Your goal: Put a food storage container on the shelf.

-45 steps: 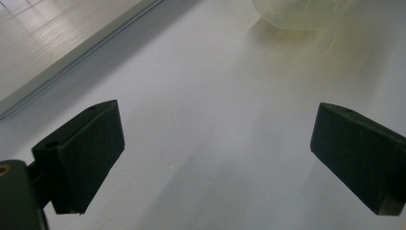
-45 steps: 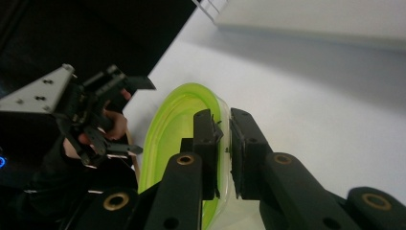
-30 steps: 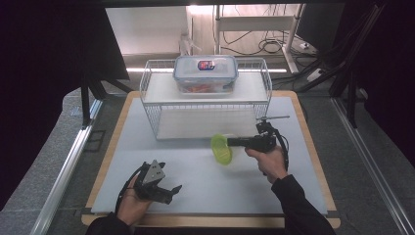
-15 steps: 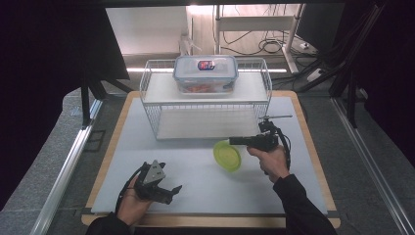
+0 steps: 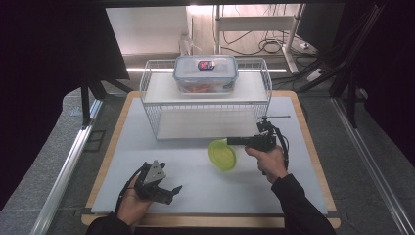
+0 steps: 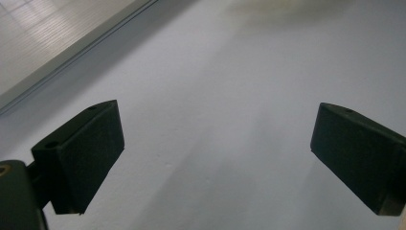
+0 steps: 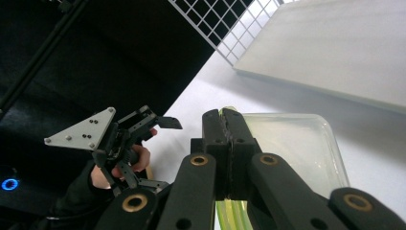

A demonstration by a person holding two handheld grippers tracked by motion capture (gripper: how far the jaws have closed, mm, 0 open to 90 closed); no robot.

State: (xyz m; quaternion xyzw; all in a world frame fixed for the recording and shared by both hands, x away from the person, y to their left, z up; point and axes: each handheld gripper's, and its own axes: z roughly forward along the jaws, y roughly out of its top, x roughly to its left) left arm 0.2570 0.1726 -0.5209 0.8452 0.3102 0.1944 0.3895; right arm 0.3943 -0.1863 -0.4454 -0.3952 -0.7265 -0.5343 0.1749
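Nothing here can be read. The clear lidded container [image 5: 206, 73] on top of the wire rack [image 5: 205, 105] carries a small red and blue sticker [image 5: 206, 64] on its lid, but whatever is printed on it is too small and blurred to make out. The green lid [image 5: 222, 154] shows no lettering that I can see.

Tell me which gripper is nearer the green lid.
Right. The right gripper is clamped on the green lid's rim; the left gripper rests open, apart, near the table's front-left.
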